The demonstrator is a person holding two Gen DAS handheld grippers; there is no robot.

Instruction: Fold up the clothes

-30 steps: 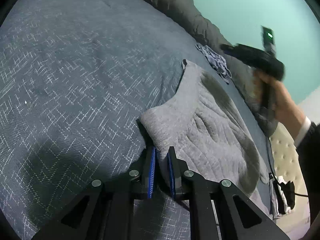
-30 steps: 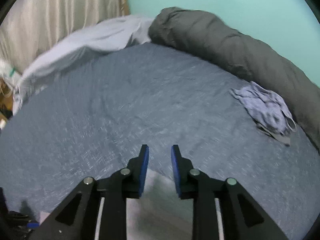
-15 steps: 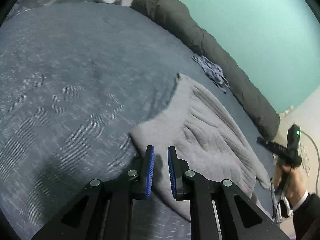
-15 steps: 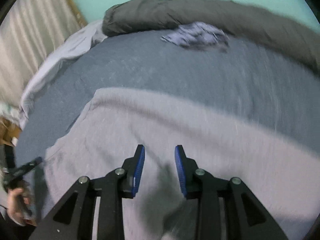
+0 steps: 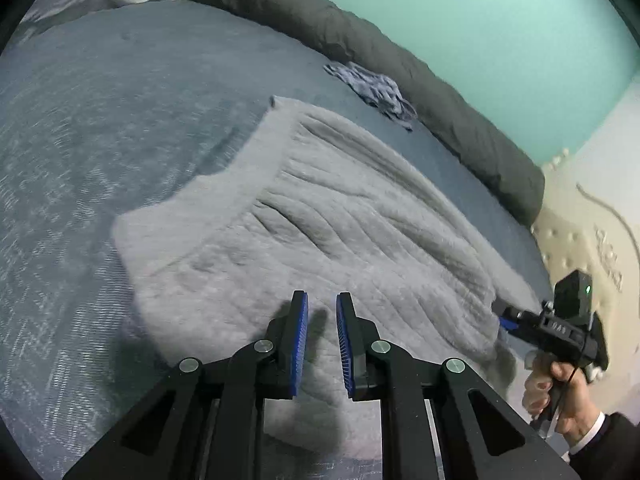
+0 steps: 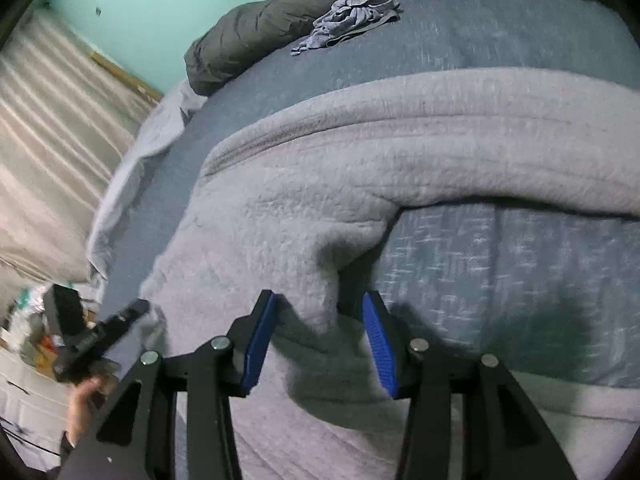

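Two garments lie on the bed [image 5: 100,128], whose blue-grey woven cover fills most of both views. A dark grey rolled duvet [image 5: 400,72] runs along its far edge against the teal wall, and a cream tufted headboard [image 5: 580,216] stands at the right corner. I have the big grey fleece sweater [image 5: 320,220] spread across the middle of the bed, body flat, I judge so its sides can be turned in. A small crumpled blue-grey garment [image 5: 372,92] waits near the duvet, apart from the sweater. My right gripper [image 6: 320,340] sits at the near edge with its jaws opening, a bunched fold of fleece between them, pads not pressing. My left gripper [image 5: 322,320] hovers over the sweater, jaws nearly together, holding nothing. No writing is legible anywhere.
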